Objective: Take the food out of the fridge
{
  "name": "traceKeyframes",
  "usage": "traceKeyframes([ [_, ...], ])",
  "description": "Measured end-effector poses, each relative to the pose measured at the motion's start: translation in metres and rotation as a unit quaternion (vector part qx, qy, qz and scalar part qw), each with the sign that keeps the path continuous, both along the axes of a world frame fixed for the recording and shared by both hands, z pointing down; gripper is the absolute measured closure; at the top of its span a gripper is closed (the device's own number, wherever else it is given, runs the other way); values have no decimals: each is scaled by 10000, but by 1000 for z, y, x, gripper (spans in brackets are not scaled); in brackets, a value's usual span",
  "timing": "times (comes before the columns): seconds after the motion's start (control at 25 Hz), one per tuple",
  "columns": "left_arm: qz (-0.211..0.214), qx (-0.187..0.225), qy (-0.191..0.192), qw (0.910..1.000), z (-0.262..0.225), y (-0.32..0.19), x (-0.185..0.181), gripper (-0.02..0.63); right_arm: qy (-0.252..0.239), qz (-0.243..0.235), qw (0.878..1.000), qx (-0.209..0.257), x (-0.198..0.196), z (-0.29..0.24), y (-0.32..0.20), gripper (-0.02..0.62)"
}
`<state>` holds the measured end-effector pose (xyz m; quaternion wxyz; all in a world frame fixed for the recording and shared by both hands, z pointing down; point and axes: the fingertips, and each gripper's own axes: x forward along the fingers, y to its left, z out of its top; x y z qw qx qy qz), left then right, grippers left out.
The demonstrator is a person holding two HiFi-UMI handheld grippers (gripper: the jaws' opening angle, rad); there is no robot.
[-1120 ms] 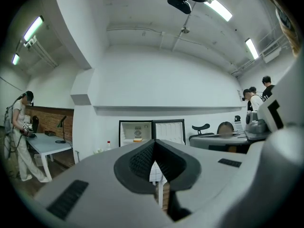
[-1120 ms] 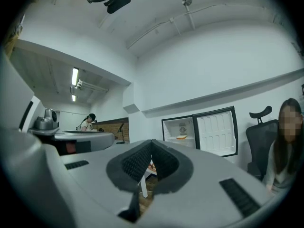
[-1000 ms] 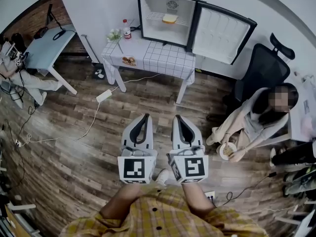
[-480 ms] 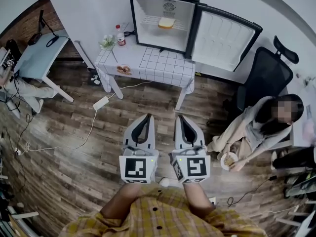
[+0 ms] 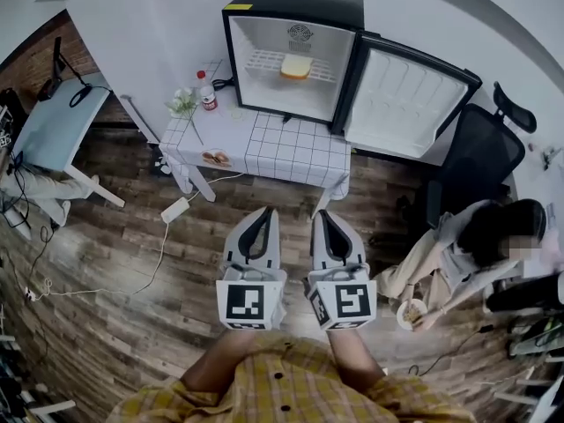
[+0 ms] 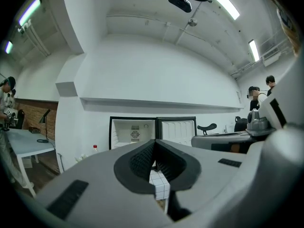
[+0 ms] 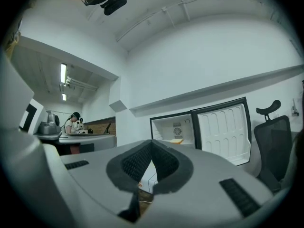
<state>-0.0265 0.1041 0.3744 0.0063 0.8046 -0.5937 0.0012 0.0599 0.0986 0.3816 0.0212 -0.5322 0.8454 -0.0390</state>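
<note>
A black mini fridge (image 5: pixel 295 25) stands on a table with its door (image 5: pixel 410 100) swung open to the right. A pale slice of food (image 5: pixel 296 66) lies on the wire shelf inside; it also shows as a small yellow piece (image 7: pixel 176 140) in the right gripper view. My left gripper (image 5: pixel 265 211) and right gripper (image 5: pixel 319 214) are side by side over the wooden floor, short of the table and pointing at the fridge. Both are shut with nothing between the jaws. The left gripper (image 6: pixel 154 141) and right gripper (image 7: pixel 152 141) each show tips that meet.
The table has a checkered cloth (image 5: pixel 291 144) with a small plate (image 5: pixel 215 158), a red-capped bottle (image 5: pixel 205 95) and a plant (image 5: pixel 182 104). An office chair (image 5: pixel 476 148) and a seated person holding a bowl (image 5: pixel 458 254) are at the right. A desk (image 5: pixel 53 122) and a power strip (image 5: pixel 174 210) are at the left.
Both grippers have moved forward together towards the fridge. The table and fridge now stand nearer and larger in the head view. The jaws stayed shut.
</note>
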Motion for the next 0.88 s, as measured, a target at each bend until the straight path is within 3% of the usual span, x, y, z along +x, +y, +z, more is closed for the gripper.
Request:
traceKeyframes([
  [0.4, 311, -78, 131, 9994, -9, -89, -26, 598, -24, 202, 9997, -112, -29, -9, -85, 589],
  [0.88, 540, -282, 257, 9978, 6, -141, -41, 598, 100, 306, 9991, -278, -49, -4, -136, 588],
])
